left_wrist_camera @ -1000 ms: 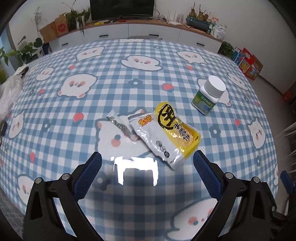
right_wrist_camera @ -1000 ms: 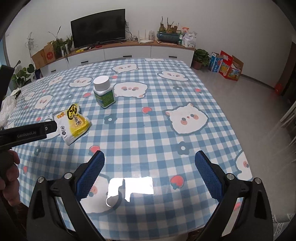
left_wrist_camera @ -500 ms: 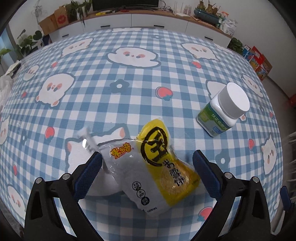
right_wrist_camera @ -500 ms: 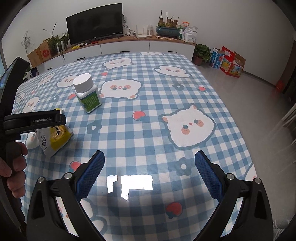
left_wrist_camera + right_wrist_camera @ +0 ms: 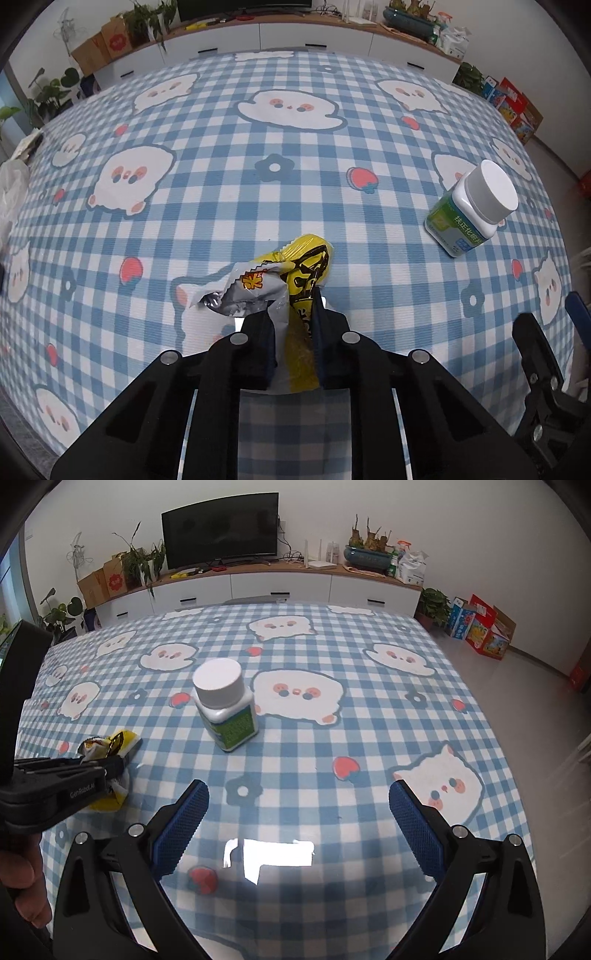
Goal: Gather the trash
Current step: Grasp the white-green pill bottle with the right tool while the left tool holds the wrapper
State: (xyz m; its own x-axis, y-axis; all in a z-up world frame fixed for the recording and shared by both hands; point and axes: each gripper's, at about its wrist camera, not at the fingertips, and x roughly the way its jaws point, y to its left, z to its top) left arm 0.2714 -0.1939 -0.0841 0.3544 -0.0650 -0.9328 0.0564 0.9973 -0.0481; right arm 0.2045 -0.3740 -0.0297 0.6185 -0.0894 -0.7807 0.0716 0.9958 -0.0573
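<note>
A crumpled yellow and silver snack wrapper (image 5: 295,266) lies on the blue checked tablecloth (image 5: 258,147). My left gripper (image 5: 293,314) points steeply down at it, and its jaws are closing with the wrapper squeezed between the pads. In the right wrist view, this wrapper (image 5: 123,740) bulges out beyond the left gripper (image 5: 107,768) at the left edge. A white-capped bottle with a green label (image 5: 472,210) stands upright to the right of the wrapper. My right gripper (image 5: 295,801) is open above the cloth, just short of the bottle (image 5: 225,705), with nothing between its fingers.
A white plastic bag (image 5: 11,188) lies at the table's left edge. A white cabinet with a TV (image 5: 277,587) and plants runs along the far wall. Colourful boxes (image 5: 484,627) stand on the floor to the right. A person's hand (image 5: 22,878) holds the left gripper.
My left gripper came down over the wrapper and closed on it, crumpling it. My right gripper moved left towards the bottle, which now sits nearer the middle of its view.
</note>
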